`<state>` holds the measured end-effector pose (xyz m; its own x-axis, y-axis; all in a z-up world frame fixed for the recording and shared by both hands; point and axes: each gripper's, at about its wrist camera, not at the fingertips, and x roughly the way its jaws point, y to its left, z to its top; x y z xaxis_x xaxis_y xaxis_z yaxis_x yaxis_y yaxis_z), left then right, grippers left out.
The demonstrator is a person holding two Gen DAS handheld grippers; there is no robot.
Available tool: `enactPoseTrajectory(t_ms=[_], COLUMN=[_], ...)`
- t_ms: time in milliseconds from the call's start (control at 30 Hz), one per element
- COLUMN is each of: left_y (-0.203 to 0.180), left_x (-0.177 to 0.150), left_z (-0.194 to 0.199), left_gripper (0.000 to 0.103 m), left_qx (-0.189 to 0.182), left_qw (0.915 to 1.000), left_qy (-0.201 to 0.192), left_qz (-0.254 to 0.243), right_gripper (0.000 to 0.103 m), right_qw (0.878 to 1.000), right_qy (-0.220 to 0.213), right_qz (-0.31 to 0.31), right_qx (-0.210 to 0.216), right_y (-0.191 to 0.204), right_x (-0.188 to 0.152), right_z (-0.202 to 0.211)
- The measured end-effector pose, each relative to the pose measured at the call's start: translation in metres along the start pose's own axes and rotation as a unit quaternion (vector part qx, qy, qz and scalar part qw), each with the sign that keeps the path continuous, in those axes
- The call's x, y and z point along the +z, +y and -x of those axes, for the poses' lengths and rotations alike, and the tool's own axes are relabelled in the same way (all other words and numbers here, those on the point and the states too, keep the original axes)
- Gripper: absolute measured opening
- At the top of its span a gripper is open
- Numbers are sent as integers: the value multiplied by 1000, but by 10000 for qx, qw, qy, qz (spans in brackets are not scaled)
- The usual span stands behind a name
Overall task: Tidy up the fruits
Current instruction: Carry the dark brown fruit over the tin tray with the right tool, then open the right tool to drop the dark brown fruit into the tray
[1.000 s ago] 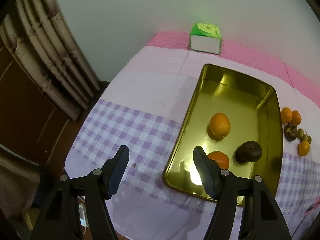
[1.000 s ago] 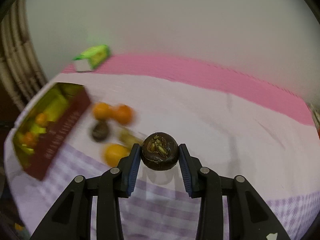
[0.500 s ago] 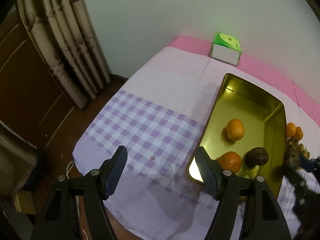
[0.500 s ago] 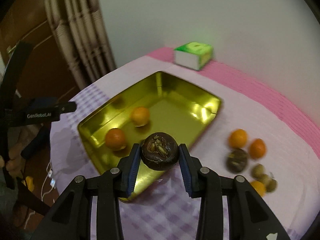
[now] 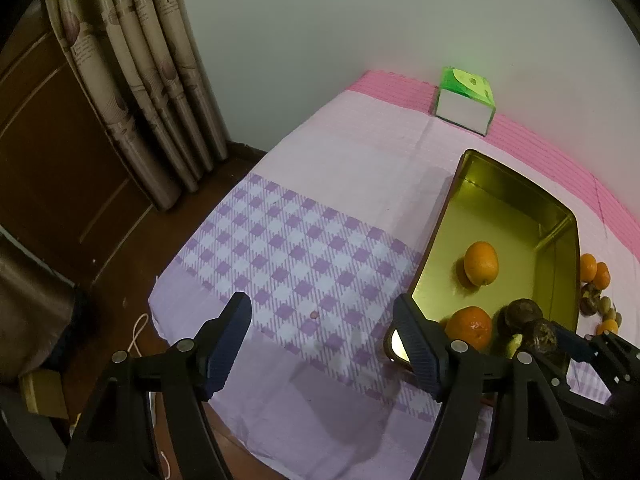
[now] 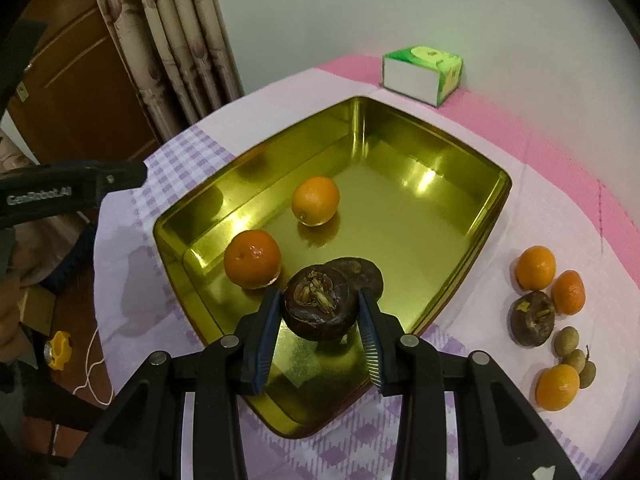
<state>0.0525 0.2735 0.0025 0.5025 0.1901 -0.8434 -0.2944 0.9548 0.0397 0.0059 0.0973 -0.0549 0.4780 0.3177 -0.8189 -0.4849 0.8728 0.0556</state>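
A dark brown round fruit [image 6: 320, 307] is carried over the gold metal tray [image 6: 472, 256]

It is clamped in the right gripper [image 6: 318, 330] above the tray's near corner — presumably for release beside a like fruit; the left gripper [image 5: 322, 344], empty, is opening over the checked cloth [image 5: 296, 256].

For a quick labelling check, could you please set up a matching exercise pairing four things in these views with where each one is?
Things:
1. dark brown fruit
2. tissue box
3. two oranges
4. longans

Places:
A. on the cloth, right of the tray
B. by the wall, on the pink strip
C. inside the gold tray
D. between the jaws of the right gripper

Pairs: 1-D, 2-B, 3-C, 4-A
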Motion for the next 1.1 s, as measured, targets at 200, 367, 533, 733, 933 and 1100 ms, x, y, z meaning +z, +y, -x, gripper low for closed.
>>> enactPoseTrajectory(t_ms=[200, 367, 533, 733, 933, 1100], left_y=[0, -1, -1, -2, -4, -9], left_x=[0, -1, -1, -1, -3, -3], left_z=[-1, -2, -2, -2, -3, 0], left_gripper=[74, 75, 76, 76, 76, 76], left_qx=[6, 7, 5, 5, 6, -29], left_qw=[10000, 10000, 10000, 10000, 10000, 9999], left_qy=[20, 34, 31, 16, 16, -57], left_qz=[-3, -19, -10, -21, -54, -156], right_gripper=[35, 35, 36, 36, 36, 36], right_qw=[9998, 9994, 9991, 9990, 9992, 9994], right_qy=[67, 65, 62, 62, 59, 10], right_qz=[93, 163, 217, 235, 178, 121], right_qx=[-158, -314, -369, -378, -359, -328], right_y=[2, 3, 4, 4, 3, 1], right_x=[1, 5, 5, 5, 7, 7], right_z=[-9, -14, -15, -15, -14, -9])
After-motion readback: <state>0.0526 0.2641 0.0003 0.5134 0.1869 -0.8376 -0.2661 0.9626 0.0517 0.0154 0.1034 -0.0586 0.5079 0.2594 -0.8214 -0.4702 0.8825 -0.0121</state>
